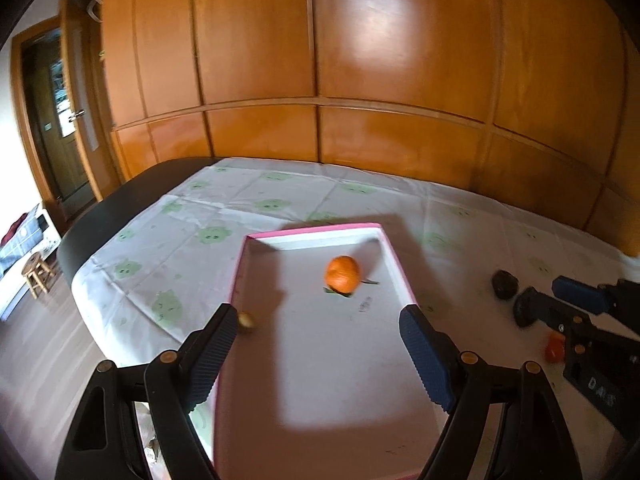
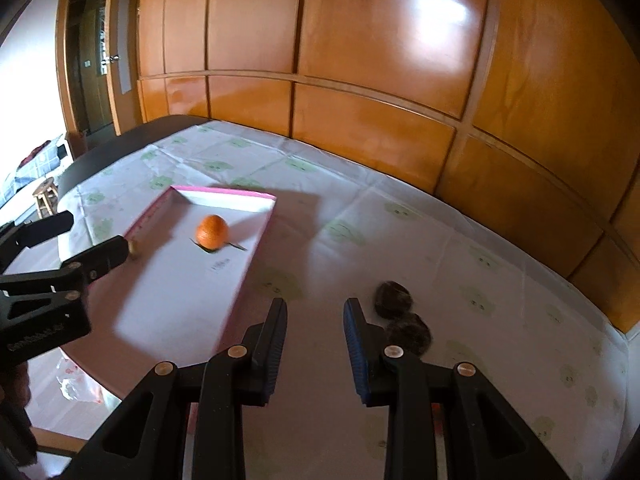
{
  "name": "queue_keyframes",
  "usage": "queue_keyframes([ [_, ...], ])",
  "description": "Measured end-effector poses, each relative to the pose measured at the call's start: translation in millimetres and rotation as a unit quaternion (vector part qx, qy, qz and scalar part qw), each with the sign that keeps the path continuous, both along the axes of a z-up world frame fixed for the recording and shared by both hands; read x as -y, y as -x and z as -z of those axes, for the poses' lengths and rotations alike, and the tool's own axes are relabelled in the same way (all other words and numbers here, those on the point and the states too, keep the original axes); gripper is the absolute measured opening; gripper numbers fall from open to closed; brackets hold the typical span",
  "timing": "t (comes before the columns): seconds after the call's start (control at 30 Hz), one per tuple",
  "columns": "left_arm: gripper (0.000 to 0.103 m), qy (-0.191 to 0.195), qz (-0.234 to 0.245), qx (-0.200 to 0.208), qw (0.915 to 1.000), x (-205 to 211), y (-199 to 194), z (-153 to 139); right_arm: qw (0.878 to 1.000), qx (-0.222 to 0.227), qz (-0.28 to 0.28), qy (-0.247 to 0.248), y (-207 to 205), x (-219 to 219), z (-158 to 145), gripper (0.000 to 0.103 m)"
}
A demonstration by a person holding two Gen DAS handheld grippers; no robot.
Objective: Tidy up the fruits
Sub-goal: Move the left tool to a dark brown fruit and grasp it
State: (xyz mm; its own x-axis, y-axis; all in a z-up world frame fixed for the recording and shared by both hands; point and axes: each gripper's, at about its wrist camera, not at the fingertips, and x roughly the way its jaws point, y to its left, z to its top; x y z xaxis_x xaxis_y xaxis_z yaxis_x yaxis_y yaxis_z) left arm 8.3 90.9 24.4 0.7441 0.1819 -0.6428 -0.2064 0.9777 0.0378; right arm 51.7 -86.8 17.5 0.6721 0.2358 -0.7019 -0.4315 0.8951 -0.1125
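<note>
Pink-rimmed tray [image 2: 248, 196] sits on the table's cloth [image 2: 360, 220], one orange [image 2: 212, 232] on a leaf toward its far end. The left gripper [image 1: 320, 344] hangs over the tray's near half, spread wide, nothing between the pads. A small tan thing [image 1: 247, 321] sits just past its left finger by the tray's left rim, too blurred to name, maybe a nut. The right gripper [image 2: 316, 344] is narrowed to a small gap, empty, over the cloth right of the tray. Two dark fuzzy fruits [image 2: 394, 299] lie touching just beside its right finger.
</note>
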Motion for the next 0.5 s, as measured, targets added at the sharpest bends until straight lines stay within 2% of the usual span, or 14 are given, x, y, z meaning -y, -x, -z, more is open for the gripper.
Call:
queue_keyframes([
  [0.23,0.083,-0.007,0.070,-0.018,0.9974,35,-12,4,0.999,-0.028,0.031,0.015,-14,58,7,0.029],
  [0.5,0.083,-0.011,0.151,-0.037,0.9877,81,-31,8,0.991,-0.069,0.117,-0.005,-47,171,15,0.029],
])
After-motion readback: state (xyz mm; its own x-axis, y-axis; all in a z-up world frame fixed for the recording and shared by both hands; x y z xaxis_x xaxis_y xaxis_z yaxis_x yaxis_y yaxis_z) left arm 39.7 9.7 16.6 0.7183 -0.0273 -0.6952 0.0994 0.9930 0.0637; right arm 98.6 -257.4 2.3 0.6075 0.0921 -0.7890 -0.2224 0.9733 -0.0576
